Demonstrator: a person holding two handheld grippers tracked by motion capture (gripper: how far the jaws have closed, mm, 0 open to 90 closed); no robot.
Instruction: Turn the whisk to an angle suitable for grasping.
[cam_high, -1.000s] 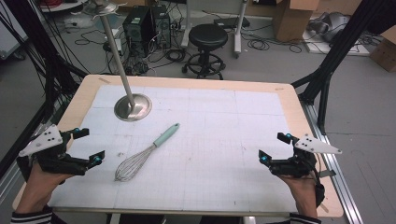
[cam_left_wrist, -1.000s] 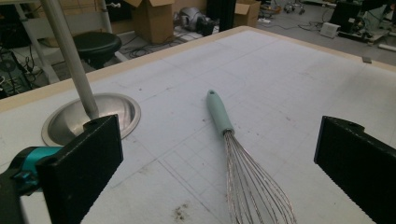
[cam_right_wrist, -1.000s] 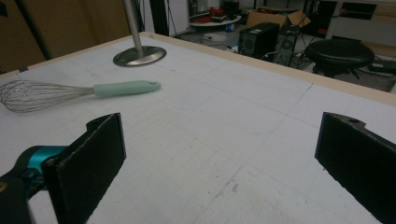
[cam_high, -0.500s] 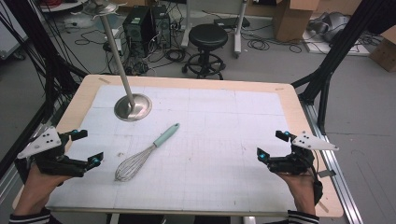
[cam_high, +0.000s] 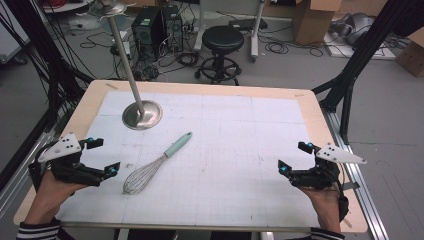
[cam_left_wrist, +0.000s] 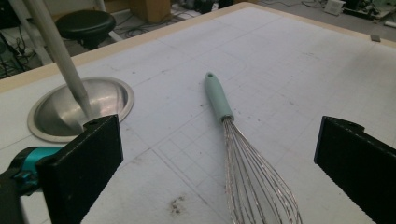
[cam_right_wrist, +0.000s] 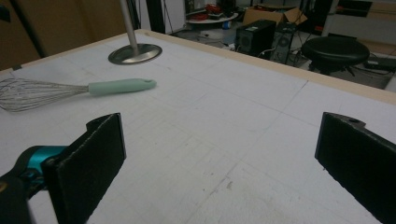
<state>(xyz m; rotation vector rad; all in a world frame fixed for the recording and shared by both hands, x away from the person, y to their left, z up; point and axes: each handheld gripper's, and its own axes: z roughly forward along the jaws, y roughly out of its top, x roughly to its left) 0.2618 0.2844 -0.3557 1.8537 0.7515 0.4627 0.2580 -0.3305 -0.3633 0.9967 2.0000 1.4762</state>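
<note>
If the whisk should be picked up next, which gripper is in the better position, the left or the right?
Probably the left. The left gripper is open beside the wire end of the whisk, which lies between its jaws in the left gripper view. The right gripper, also open, is far across the table.

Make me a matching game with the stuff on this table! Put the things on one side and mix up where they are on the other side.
Things:
1. whisk
2. metal stand base
3. left gripper
4. right gripper

Places or states:
A. open, near the table's right edge
B. round and shiny, at the far left, with a pole rising from it
C. lying flat, mint handle pointing away from the person
D. open, just left of the wire loops

Pairs: 1-C, 2-B, 3-D, 4-A
</note>
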